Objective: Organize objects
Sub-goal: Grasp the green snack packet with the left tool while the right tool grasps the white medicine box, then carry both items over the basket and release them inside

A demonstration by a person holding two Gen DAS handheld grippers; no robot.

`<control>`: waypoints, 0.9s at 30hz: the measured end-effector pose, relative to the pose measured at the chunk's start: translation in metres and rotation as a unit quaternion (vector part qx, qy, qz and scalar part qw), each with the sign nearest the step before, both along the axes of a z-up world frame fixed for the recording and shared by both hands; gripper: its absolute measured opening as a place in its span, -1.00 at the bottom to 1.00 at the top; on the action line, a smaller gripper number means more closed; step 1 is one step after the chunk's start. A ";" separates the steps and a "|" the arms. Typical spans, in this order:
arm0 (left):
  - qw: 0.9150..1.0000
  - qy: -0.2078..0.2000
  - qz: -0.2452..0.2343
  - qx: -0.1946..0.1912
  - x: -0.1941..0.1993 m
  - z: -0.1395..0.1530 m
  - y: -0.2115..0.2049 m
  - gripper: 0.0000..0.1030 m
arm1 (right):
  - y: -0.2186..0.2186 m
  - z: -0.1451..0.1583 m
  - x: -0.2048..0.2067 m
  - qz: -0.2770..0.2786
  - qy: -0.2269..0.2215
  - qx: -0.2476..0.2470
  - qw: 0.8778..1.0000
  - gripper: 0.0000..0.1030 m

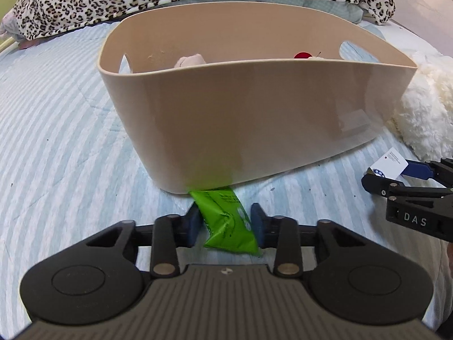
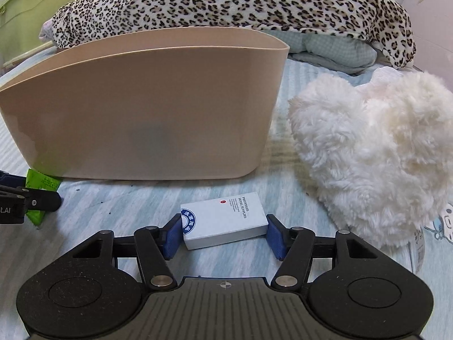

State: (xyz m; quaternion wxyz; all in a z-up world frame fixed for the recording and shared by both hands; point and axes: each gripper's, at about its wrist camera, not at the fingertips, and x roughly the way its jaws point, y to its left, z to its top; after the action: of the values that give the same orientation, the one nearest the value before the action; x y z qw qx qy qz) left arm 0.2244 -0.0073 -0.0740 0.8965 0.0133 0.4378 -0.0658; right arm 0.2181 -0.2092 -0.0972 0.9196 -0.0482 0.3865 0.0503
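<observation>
Already some small things are lying inside the beige basket (image 1: 254,107) ahead, while the left gripper (image 1: 226,222) is clamping the green packet (image 1: 229,226) and the right gripper (image 2: 225,233) is bracketing the white box (image 2: 226,221), both awaiting transfer.

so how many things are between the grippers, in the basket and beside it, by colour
green: 1, packet between the left gripper fingers
white: 2, box in the right gripper, fluffy plush
pink: 1, in the basket
red: 1, in the basket
total: 5
</observation>
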 end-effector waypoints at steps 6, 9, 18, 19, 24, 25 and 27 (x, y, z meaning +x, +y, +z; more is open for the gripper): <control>1.000 -0.008 -0.006 0.011 -0.011 0.004 -0.001 -0.49 | 0.002 0.001 -0.014 -0.003 0.004 0.011 1.000 0.12; 1.000 -0.007 -0.008 0.003 -0.016 0.008 0.001 -0.53 | 0.002 0.003 -0.021 -0.004 0.005 0.017 1.000 0.12; 0.999 -0.034 -0.016 -0.001 -0.039 0.033 0.005 -0.54 | 0.003 0.021 -0.046 -0.006 -0.008 0.047 0.999 0.12; 0.999 -0.042 -0.017 0.003 -0.042 0.037 0.006 -0.54 | 0.003 0.025 -0.049 -0.006 -0.012 0.048 0.999 0.12; 0.997 -0.072 -0.029 0.004 -0.056 0.060 0.008 -0.54 | 0.004 0.046 -0.064 -0.009 -0.039 0.053 0.998 0.12; 0.997 -0.077 -0.031 0.004 -0.058 0.064 0.008 -0.54 | 0.005 0.051 -0.066 -0.007 -0.043 0.053 0.998 0.12; 0.996 -0.087 -0.034 0.001 -0.063 0.072 0.010 -0.54 | 0.009 0.061 -0.069 -0.001 -0.055 0.050 0.997 0.12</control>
State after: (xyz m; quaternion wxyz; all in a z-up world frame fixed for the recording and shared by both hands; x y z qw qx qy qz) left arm 0.1614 0.0023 -0.0016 0.9283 0.0345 0.3578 -0.0950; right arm 0.1487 -0.2002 -0.0362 0.9409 -0.0046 0.3322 0.0662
